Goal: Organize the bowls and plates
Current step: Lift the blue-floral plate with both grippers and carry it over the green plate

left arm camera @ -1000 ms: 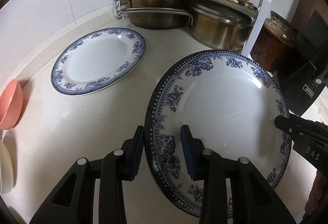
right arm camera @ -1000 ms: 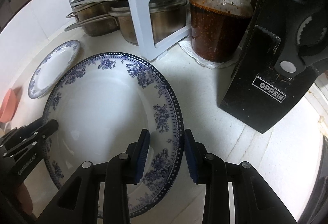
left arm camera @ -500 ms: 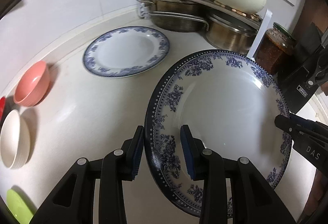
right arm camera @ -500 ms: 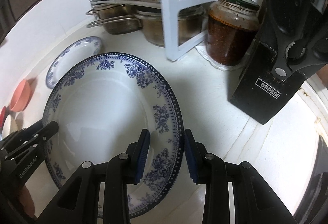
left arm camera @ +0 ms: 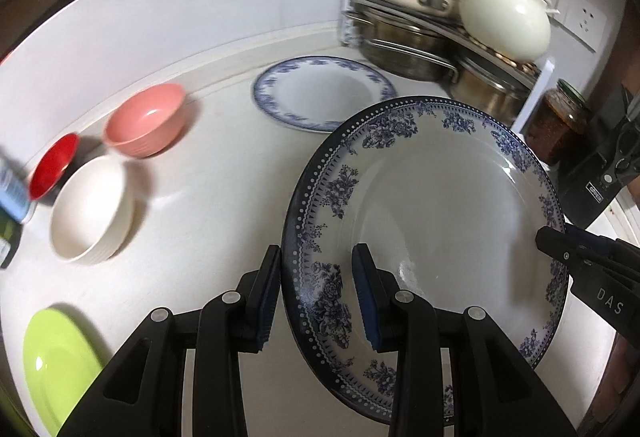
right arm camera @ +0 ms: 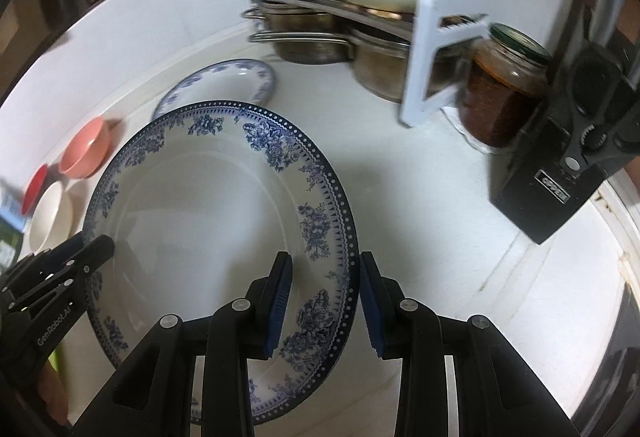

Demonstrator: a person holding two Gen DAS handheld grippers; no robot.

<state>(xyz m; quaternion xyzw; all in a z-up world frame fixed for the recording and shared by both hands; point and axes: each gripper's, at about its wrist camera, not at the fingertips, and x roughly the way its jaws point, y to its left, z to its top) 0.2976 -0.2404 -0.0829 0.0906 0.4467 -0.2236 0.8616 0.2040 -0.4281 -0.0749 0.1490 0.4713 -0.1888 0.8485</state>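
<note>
Two grippers hold one large blue-and-white floral plate [left arm camera: 432, 205] above a white counter [left arm camera: 208, 205], tilted, its face empty. The left gripper [left arm camera: 316, 293] clamps the plate's left rim between its blue pads; the right gripper [right arm camera: 324, 297] clamps the opposite rim. Both point steeply downward.

On the counter beyond it, toward the back edge, lies a smaller blue-patterned plate [left arm camera: 320, 93], empty. Along the counter's left side sit four bowls, all empty: a pink bowl [left arm camera: 148, 121], a red bowl [left arm camera: 54, 165] near it, a cream bowl [left arm camera: 90, 209] in front of them, and a lime-green one [left arm camera: 56, 369] nearest the front edge.

In the back right corner a rack carries steel pots [left arm camera: 404, 45] below and a cream lidded pot [left arm camera: 504, 25] above. Beside it stands a glass jar [right arm camera: 500, 93] of dark reddish preserve, then a black knife block [right arm camera: 560, 165].
</note>
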